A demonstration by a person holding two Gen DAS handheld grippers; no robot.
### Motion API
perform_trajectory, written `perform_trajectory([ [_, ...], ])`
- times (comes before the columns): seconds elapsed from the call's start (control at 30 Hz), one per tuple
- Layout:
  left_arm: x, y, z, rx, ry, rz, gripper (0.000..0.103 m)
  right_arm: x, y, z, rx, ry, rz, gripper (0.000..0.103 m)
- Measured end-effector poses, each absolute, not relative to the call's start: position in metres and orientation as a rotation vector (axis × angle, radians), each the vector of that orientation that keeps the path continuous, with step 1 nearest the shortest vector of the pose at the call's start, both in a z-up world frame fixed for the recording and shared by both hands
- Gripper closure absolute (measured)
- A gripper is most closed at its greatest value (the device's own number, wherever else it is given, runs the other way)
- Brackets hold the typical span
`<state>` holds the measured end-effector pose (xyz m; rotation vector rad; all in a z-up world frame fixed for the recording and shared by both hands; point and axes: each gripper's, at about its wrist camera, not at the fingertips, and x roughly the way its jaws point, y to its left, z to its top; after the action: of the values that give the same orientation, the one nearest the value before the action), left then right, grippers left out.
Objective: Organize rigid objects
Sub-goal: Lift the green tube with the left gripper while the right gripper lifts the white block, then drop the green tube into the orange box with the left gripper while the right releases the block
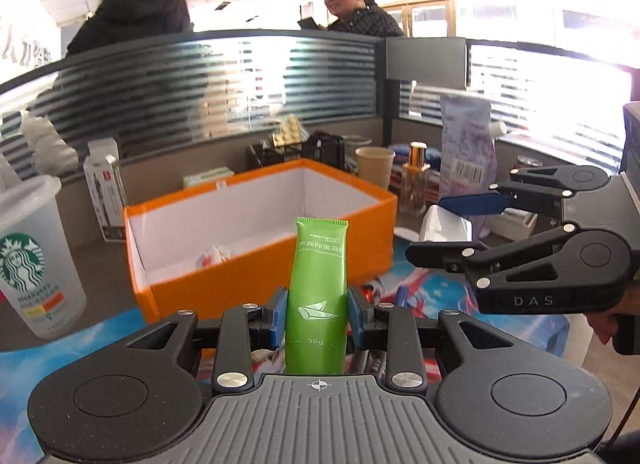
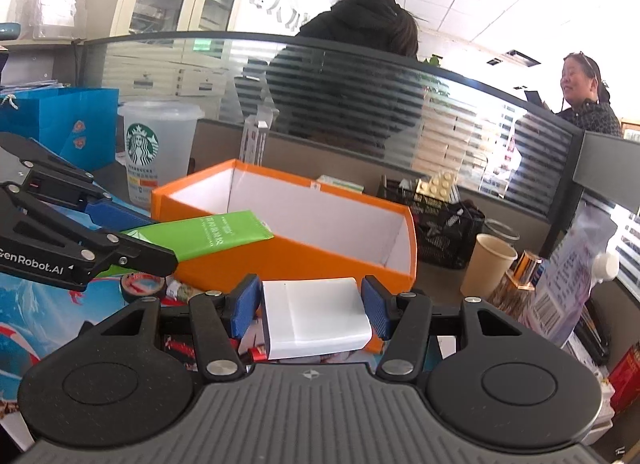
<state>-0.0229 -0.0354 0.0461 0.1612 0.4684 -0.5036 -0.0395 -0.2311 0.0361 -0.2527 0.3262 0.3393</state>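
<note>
My left gripper [image 1: 317, 318] is shut on a green tube [image 1: 318, 296] and holds it upright in front of the orange box [image 1: 264, 276]. The tube also shows in the right wrist view [image 2: 208, 238], pointing toward the box's near corner. My right gripper [image 2: 310, 310] is shut on a white block [image 2: 316, 318] just short of the box's near wall [image 2: 304, 260]. From the left wrist view the right gripper [image 1: 452, 224] sits right of the box with the white block [image 1: 444, 226] between its fingers. A small pink and white item [image 1: 214, 256] lies inside the box.
A Starbucks cup [image 1: 32, 260] stands left of the box. A paper cup [image 1: 374, 166], a black mesh basket [image 2: 444, 232], a printed bag [image 1: 466, 148] and a gold-capped bottle [image 1: 418, 168] crowd the right. A tape roll [image 2: 142, 286] lies on the colourful mat [image 1: 500, 316]. A glass partition runs behind.
</note>
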Motion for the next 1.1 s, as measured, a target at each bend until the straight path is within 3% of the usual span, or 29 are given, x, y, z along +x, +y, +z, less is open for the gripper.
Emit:
perform_trajectory([
  [1.1,0.083,-0.008,0.063,0.003,0.475,-0.374,0.074,0.052,-0.221,0.070,-0.237,0.275,0.373,0.050],
])
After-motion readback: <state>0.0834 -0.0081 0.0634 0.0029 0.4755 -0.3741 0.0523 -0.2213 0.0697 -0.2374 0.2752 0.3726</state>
